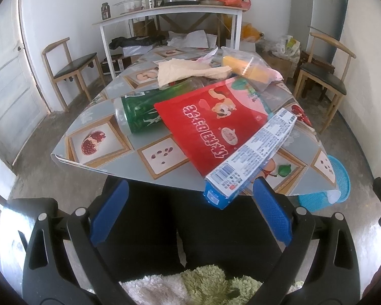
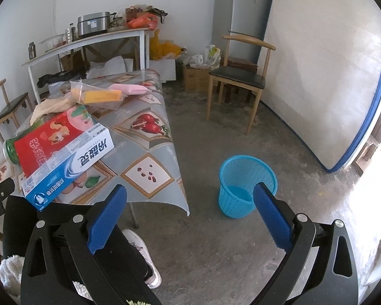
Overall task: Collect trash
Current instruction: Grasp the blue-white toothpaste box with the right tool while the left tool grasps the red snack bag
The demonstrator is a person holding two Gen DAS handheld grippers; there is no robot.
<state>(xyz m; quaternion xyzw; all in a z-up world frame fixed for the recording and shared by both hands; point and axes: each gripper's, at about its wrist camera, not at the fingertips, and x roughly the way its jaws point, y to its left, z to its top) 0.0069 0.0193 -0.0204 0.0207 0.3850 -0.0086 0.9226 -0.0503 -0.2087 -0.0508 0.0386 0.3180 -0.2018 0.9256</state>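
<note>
In the left wrist view, the left claw [image 1: 190,208] sits at the bottom of the frame with its blue fingers [image 1: 110,211] spread wide and nothing between them. In the middle of the frame the surface [image 1: 109,152] is piled with trash. A blue toothpaste box [image 1: 251,157] hangs over the near edge, lying on a red snack bag [image 1: 208,124]. Under the bag is a green bottle [image 1: 139,111] on its side. Further up are a crumpled paper [image 1: 185,72] and a yellow thing in a clear bag [image 1: 243,68].

In the right wrist view, the right claw [image 2: 190,218] is low in the frame, also spread wide and empty. The blue basket [image 2: 246,185] stands on the floor at lower right of middle (it looks empty inside). The toothpaste box and the red bag lie at the left.

I think the job has hardly begun. All the trash is on the surface, none in the basket.
</note>
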